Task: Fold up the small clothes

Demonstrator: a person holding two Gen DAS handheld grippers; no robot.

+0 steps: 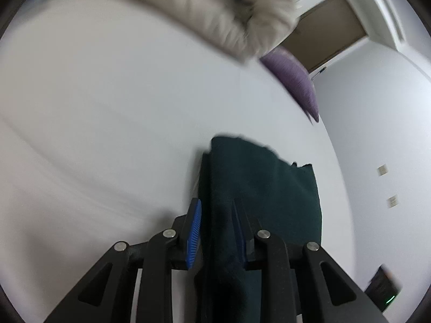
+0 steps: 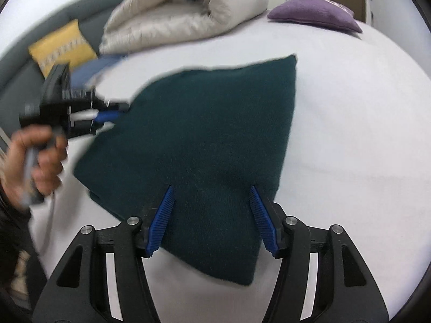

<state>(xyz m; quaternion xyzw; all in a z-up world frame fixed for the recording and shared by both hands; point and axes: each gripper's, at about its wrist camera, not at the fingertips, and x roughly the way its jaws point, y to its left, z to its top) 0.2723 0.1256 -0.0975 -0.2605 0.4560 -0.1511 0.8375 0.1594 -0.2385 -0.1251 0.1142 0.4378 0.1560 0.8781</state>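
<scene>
Beyond the teal garment (image 2: pixel 204 145), seemingly clamped by left claw (image 1: pixel 218 215), lies a duvet (image 2: pixel 183 13); right claw (image 2: pixel 210 196) apart

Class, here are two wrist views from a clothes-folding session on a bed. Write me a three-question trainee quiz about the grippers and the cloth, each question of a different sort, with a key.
1. True or false: the left gripper is shut on the dark green cloth.
2. Multiple choice: the right gripper is (A) shut on the cloth, (B) open with its fingers over the cloth, (C) out of view.
3. Short answer: which cushion lies on the white bed beside the rolled duvet, purple or red?

Key: 1 true, with the cloth pinched between its fingers; 2 B; 3 purple.
</scene>
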